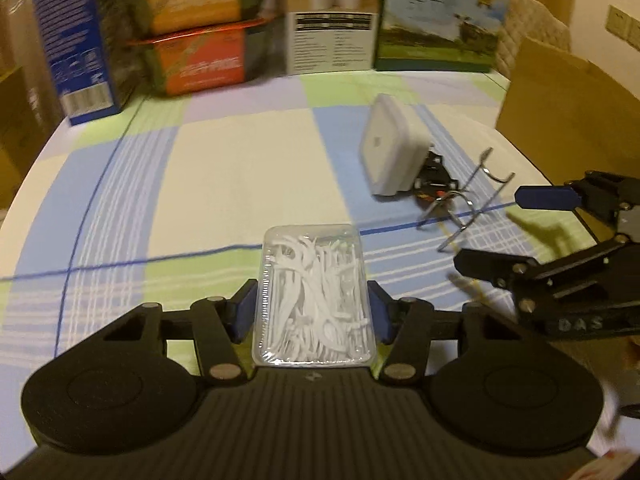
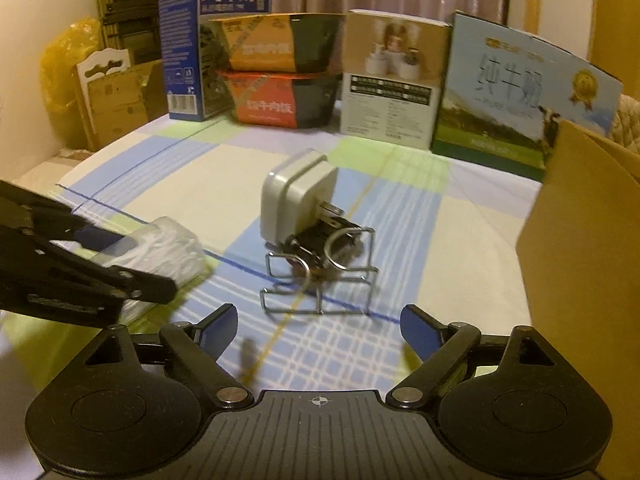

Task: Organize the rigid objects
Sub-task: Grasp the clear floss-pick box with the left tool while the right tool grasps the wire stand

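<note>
My left gripper [image 1: 314,312] is shut on a clear plastic box of white floss picks [image 1: 314,292], held just above the checked tablecloth; the box also shows in the right wrist view [image 2: 160,248]. A white power adapter [image 2: 294,202] leans on a small black object inside a wire rack [image 2: 320,280] at mid-table; the adapter [image 1: 388,146] and the rack [image 1: 464,208] lie ahead to the right in the left wrist view. My right gripper [image 2: 320,334] is open and empty, just short of the wire rack. It shows at the right edge of the left wrist view [image 1: 516,232].
A row of cartons stands along the table's far edge: a blue milk box [image 2: 208,40], two stacked orange trays [image 2: 276,68], a beige box [image 2: 394,76] and a green-blue milk box [image 2: 520,96]. An open cardboard box [image 2: 580,248] stands at the right.
</note>
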`<state>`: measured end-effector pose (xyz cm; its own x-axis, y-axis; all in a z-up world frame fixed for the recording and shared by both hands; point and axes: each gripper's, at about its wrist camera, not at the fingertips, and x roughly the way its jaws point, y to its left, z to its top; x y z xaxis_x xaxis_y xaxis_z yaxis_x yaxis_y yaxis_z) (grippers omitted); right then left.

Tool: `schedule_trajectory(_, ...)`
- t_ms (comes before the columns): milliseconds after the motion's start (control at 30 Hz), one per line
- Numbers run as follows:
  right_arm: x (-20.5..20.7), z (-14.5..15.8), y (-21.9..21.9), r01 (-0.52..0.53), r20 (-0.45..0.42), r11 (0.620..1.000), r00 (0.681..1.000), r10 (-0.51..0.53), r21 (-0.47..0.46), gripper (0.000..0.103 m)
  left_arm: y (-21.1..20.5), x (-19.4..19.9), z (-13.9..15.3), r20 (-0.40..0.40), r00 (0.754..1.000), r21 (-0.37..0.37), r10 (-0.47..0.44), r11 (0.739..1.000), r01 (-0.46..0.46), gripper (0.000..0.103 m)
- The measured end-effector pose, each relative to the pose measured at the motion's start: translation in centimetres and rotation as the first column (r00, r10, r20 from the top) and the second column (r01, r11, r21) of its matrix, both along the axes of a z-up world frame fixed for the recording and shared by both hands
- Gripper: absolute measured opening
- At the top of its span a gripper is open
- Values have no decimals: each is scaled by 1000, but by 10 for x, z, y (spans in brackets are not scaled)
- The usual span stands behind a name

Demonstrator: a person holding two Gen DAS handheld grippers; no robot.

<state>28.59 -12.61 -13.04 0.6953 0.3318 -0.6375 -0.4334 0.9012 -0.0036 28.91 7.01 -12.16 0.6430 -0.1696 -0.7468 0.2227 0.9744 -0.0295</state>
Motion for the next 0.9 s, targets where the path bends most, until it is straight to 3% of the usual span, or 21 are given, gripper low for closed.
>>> schedule_trajectory(267, 15, -8, 8, 41, 18, 999, 999, -41, 12, 85, 8, -2, 1, 1, 999, -43, 33, 999, -32, 52)
schedule_trajectory(300, 17, -9, 7, 49, 6, 999, 999, -49, 15, 81, 7, -3, 0, 1, 1000, -44, 31, 999, -31, 52)
schedule_trajectory(333, 18, -10, 5, 53, -3, 998, 999, -53, 22, 67, 6, -3, 0, 5, 1000, -40, 29, 999, -29, 52)
schedule_trajectory(367, 19, -10, 4, 49, -11, 998, 999, -48, 27, 65, 5, -4, 0, 5, 1000, -38, 28, 999, -27, 52)
schedule_trajectory(900, -30, 34, -6, 89, 9, 996, 996, -89, 17, 64, -4, -37, 11, 15, 1000, -26, 12, 1000, -11, 51)
